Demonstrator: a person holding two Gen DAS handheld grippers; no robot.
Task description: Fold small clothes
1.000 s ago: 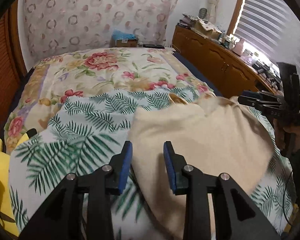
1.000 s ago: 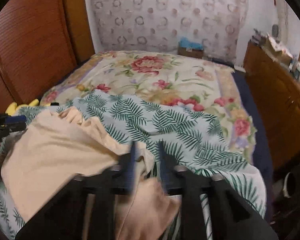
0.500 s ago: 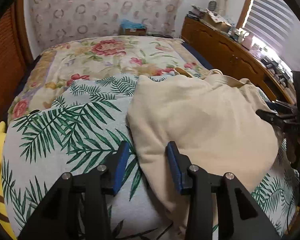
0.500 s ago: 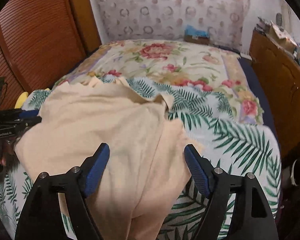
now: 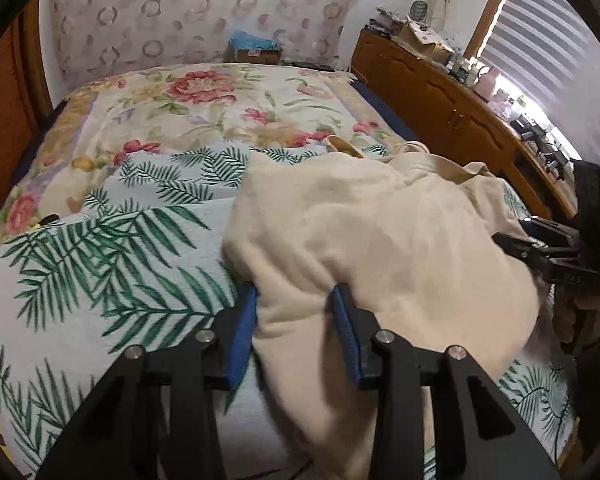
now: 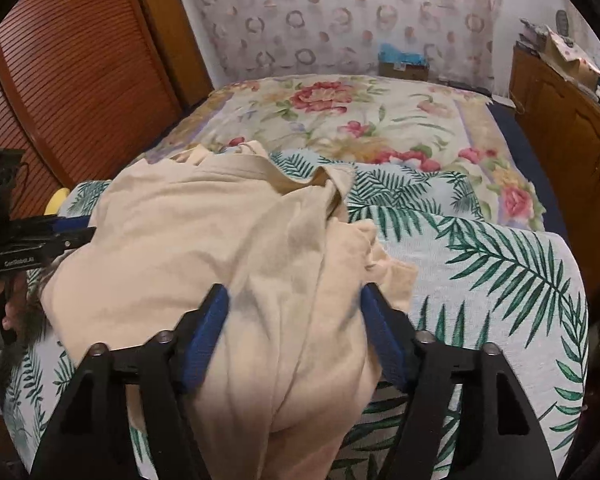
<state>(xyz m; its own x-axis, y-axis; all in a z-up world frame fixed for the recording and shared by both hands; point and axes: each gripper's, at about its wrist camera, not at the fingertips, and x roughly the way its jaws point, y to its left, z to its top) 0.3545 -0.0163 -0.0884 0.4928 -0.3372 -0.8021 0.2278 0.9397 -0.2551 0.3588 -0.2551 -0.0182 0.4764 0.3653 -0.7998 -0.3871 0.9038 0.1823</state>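
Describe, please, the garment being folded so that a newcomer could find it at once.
Start from the bed with the floral quilt; across its near end lies a palm-leaf blanket. On that blanket sits the cream garment, a plain, rumpled piece with both grippers' blue pads straddling its near edge. It is the only unpatterned fabric there.

A plain cream garment [image 5: 380,240] lies on a pale blue blanket [image 5: 100,264] printed with green palm fronds. Farther off, the quilt [image 5: 204,100] is cream with red and pink flowers. The wallpaper [image 6: 340,12] shows mauve rings. Both grippers' pads [image 6: 204,332] are blue on black.
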